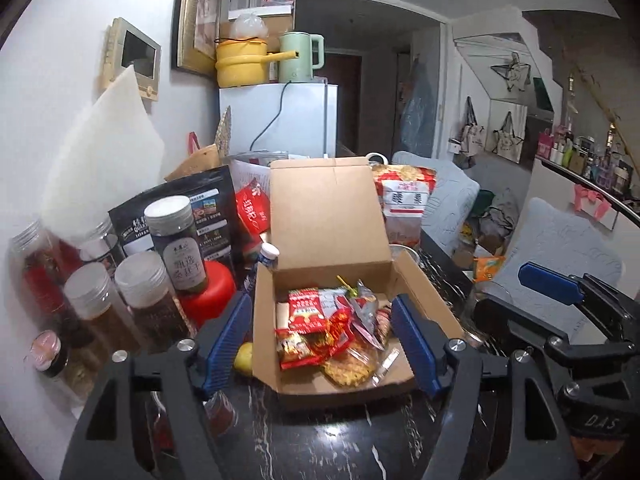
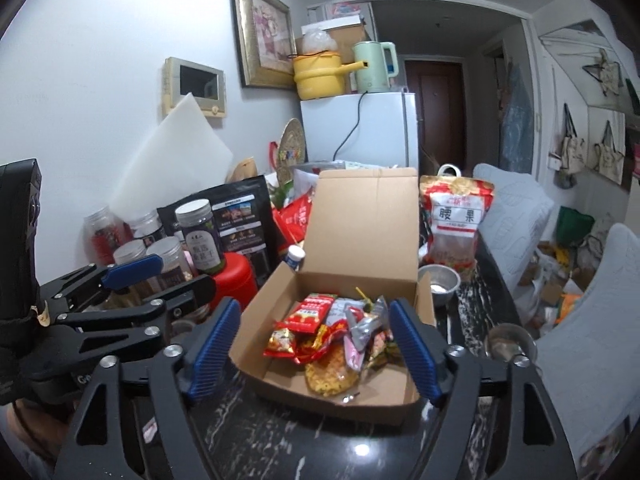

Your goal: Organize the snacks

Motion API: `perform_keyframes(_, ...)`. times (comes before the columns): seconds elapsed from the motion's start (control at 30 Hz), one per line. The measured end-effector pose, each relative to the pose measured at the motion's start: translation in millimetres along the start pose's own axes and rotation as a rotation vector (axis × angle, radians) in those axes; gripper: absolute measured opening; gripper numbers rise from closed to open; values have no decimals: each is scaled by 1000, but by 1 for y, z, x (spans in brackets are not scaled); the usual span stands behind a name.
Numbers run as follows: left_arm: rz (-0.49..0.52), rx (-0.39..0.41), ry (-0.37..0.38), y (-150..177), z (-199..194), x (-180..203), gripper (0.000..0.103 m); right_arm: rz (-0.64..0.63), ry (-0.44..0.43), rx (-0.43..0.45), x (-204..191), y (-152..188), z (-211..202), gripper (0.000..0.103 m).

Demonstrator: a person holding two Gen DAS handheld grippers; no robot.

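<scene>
Hovering before the snack box (image 1: 332, 272), each hand-held gripper, left (image 1: 320, 344) and right (image 2: 316, 350), gapes wide, grasping nothing.

Far ahead: white fridge (image 2: 360, 128) bearing yellow pot (image 2: 318, 74) and green kettle (image 2: 374, 66). Ahead-left, on the wall: framed picture (image 2: 264, 32), intercom panel (image 2: 195, 86). Near right: metal bowl (image 2: 439, 282) on dark marble table (image 2: 320, 440).

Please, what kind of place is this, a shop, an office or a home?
Most likely a small home, a lived-in flat. A white fridge carries a yellow pot and a green kettle, a framed picture hangs on the wall, and tote bags hang nearby.
</scene>
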State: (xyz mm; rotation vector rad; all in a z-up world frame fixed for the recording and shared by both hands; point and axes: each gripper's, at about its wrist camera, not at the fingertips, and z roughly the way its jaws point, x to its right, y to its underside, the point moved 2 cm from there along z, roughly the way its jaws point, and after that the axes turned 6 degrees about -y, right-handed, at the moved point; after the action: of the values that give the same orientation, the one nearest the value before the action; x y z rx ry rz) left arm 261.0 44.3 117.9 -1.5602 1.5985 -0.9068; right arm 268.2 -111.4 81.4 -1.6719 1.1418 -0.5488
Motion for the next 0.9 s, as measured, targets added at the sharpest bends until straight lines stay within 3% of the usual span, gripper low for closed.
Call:
perform_keyframes(0.13,8,10,2,12,-15,0,72,-3,10,16,-6,13,-16,86)
perform_keyframes(0.57,19,-43,28,56,-26,6,72,-1,71,-25,-13,59,-30,86)
perform_keyframes(0.9,15,-113,49,89,-19,5,72,71,77,-84,-5,100,-26,86)
